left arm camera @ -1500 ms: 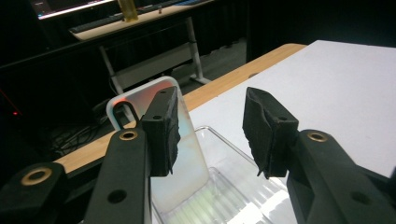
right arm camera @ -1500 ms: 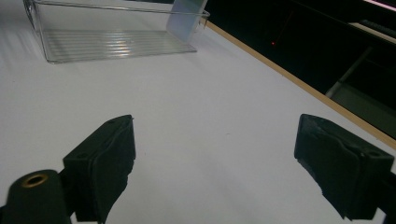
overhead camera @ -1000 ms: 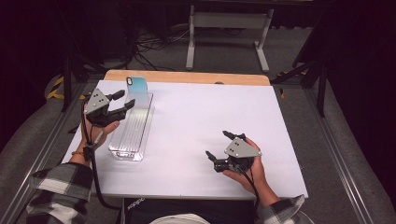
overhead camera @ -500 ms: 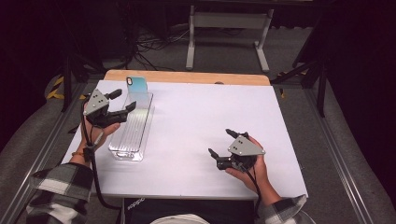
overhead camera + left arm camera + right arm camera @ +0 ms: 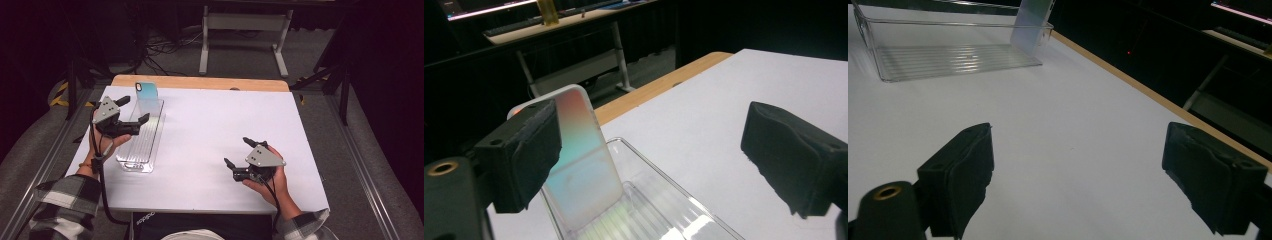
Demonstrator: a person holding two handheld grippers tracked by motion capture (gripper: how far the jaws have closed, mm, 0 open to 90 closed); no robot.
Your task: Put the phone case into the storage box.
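White table: phone case (image 5: 147,95) beyond left tongs (image 5: 133,110)

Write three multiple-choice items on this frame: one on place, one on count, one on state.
1. Where does the phone stand?
A. flat in the middle of the table
B. leaning at the far end of the clear tray
C. between the right gripper's jaws

2. How many clear trays are on the table?
A. one
B. two
C. three

3. How do the left gripper's jaws stand?
A. shut on the phone
B. shut on the tray rim
C. open, nothing pressed between them

Answers:
1 B: in the high view and the left gripper view the phone rests tilted against the tray's far end.
2 A: a single tray lies at the table's left side.
3 C: the left gripper view shows both jaws wide apart, having just been opening, with the phone beyond them and untouched.
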